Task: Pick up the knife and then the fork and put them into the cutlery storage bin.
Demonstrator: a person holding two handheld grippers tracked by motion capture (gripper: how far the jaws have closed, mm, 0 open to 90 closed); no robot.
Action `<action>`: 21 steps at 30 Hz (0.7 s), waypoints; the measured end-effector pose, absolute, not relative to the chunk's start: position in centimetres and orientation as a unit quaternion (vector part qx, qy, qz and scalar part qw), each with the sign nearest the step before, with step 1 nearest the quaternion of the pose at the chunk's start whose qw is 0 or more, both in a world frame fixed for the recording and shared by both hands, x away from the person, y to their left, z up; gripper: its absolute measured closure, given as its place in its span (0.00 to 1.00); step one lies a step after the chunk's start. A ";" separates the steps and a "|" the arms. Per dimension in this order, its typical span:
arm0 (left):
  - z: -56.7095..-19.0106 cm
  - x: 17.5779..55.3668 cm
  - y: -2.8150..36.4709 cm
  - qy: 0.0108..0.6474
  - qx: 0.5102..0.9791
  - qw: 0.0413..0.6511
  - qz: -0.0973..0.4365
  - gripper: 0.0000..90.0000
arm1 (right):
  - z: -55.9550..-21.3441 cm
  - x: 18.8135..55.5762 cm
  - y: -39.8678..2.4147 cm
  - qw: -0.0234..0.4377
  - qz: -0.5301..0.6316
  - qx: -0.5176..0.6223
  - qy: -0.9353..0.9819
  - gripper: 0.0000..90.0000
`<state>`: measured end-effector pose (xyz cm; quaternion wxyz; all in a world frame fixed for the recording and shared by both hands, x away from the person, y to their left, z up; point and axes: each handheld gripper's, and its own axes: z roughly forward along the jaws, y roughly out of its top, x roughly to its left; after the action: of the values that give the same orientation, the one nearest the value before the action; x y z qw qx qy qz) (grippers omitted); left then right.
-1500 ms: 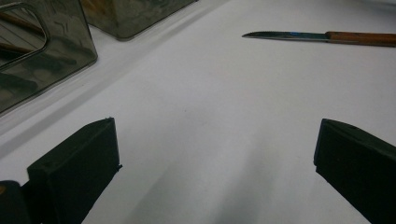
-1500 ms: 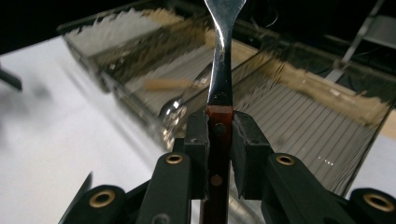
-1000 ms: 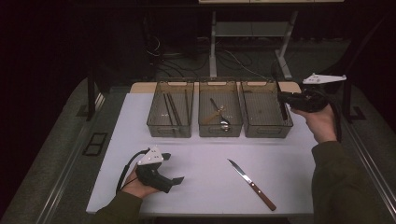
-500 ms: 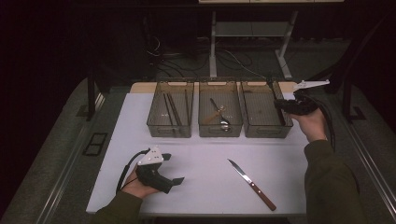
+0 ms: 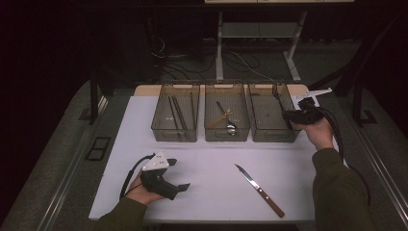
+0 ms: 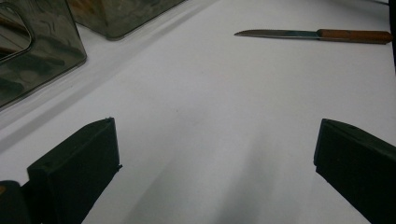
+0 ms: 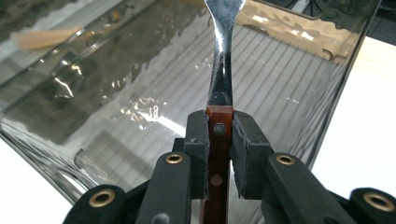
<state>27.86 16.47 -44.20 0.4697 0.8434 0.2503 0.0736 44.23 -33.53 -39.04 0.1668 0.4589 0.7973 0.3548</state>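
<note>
While the wooden-handled utensil (image 7: 218, 140) sits clamped between my right tongs (image 7: 219, 133), its steel neck rises over the rim of the right-hand bin (image 5: 269, 132) — whether its hidden head is a fork or something else I cannot tell. In the right gripper view the two black pads press on either side of the riveted brown handle, so these tongs are closed tight on it. From the high view I see the right tongs (image 5: 294, 114) at the far right corner of that bin, the hand behind them at the worktop's right edge.

My left tongs (image 5: 179, 187) rest low on the near left of the white worktop (image 5: 211, 192), jaws spread wide with nothing between them — in the left gripper view only bare worktop lies in the gap.

A knife (image 5: 259, 189) with a wooden handle lies flat on the worktop near the front, right of centre, blade pointing away and to the left, well apart from both tongs. Three clear bins stand in a row at the back: the left bin (image 5: 175, 130) holds dark sticks, the middle bin (image 5: 227, 132) a spoon.
</note>
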 end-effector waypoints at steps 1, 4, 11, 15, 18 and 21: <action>-44.2 27.9 16.5 0.250 0.844 0.469 0.073 0.00 | -39.1 44.3 -33.6 0.166 0.355 0.459 0.798 0.86; -44.2 27.8 16.4 0.250 0.843 0.470 0.073 0.00 | -39.1 44.2 -33.6 0.168 0.350 0.459 0.799 0.84; -44.2 27.8 16.4 0.250 0.843 0.470 0.073 0.00 | -38.4 43.9 -33.9 0.175 0.378 0.463 0.782 0.70; -44.2 27.8 16.4 0.250 0.843 0.470 0.074 0.00 | -37.8 43.4 -34.4 0.173 0.391 0.468 0.773 0.63; -44.2 27.8 16.5 0.250 0.843 0.470 0.074 0.00 | -37.2 42.6 -34.6 0.167 0.404 0.468 0.768 0.58; -44.2 27.8 16.4 0.250 0.844 0.469 0.075 0.00 | -36.7 41.5 -34.4 0.169 0.406 0.458 0.773 0.57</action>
<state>27.81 16.43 -44.18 0.4688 0.8438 0.2502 0.0745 41.46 -34.42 -36.74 0.1694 0.4579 0.7727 0.4056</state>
